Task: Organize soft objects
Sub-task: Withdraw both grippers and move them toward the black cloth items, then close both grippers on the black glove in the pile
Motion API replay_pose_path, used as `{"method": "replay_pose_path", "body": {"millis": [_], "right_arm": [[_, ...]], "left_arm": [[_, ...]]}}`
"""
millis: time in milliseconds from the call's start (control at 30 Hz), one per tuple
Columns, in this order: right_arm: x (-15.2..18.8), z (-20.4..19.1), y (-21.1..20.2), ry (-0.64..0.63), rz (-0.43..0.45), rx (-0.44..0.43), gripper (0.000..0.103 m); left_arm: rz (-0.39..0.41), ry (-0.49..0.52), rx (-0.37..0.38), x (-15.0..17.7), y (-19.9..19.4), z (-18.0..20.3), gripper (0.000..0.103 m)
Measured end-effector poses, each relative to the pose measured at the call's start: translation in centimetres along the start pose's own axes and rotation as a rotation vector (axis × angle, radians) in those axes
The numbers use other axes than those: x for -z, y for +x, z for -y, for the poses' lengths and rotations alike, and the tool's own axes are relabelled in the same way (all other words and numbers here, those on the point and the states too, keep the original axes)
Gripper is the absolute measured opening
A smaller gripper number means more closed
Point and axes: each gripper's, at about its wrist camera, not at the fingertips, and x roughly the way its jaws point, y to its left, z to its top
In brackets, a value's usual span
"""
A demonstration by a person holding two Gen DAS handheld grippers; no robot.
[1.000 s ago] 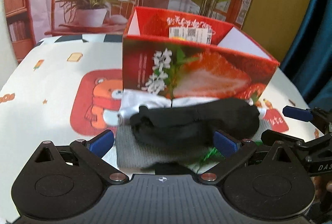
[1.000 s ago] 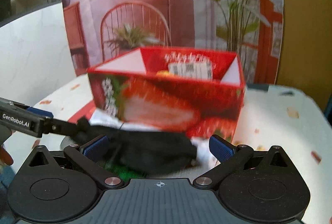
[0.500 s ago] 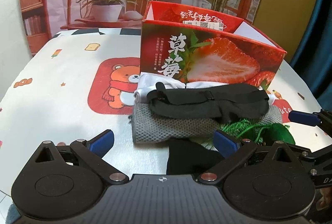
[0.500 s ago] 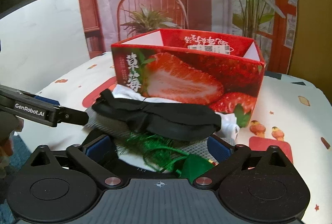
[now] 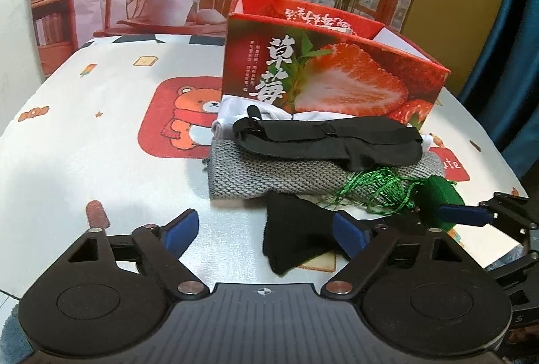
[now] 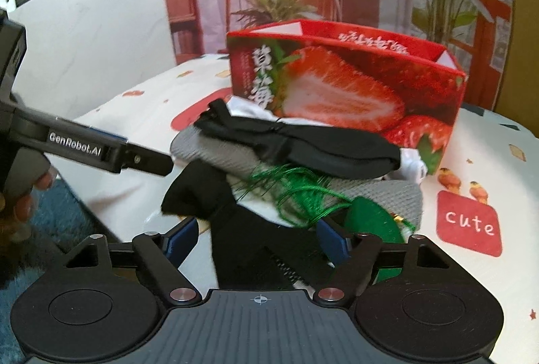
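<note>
Grey knit cloth (image 5: 269,172): lying at the bottom of the pile on the tablecloth (image 5: 101,135), just in front of the strawberry box (image 5: 330,77).
Left gripper (image 5: 266,229): hovering near the pile — fingers spread apart, gripping nothing.
Black eye mask (image 5: 330,141): sitting on top of the knit.
Black cloth (image 5: 293,229): lying before the pile.
Green tassel (image 5: 380,185): trailing over the knit's right end.
Right gripper (image 6: 257,237): fingers standing apart — black cloth lying between them.
</note>
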Motion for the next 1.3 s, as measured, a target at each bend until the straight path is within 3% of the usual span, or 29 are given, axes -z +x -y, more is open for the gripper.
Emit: {"method": "replay_pose_path", "body": {"millis": [300, 433, 867, 1000, 1300], "right_arm": [[1.1, 0.2, 2.0, 0.014, -0.105, 0.015, 0.067], [1.5, 0.7, 2.5, 0.026, -0.112, 0.031, 0.06], [1.8, 0.6, 2.7, -0.015, -0.094, 0.027, 0.058], [1.7, 0.6, 2.8, -0.011, -0.093, 0.024, 0.057], [1.6, 1.1, 2.3, 0.02, -0.096, 0.02, 0.052]], "left_arm": [[-0.038, -0.013, 0.091, 0.7, 1.5, -0.2, 0.05], [-0.039, -0.018, 0.115, 0.9, 2.0, -0.3, 0.049], [-0.074, -0.087, 0.2, 0.7, 5.0, -1.5, 0.047], [-0.061, -0.072, 0.199, 1.1, 4.7, -1.2, 0.029], [-0.067, -0.07, 0.2, 1.4, 4.1, -1.3, 0.021]]}}
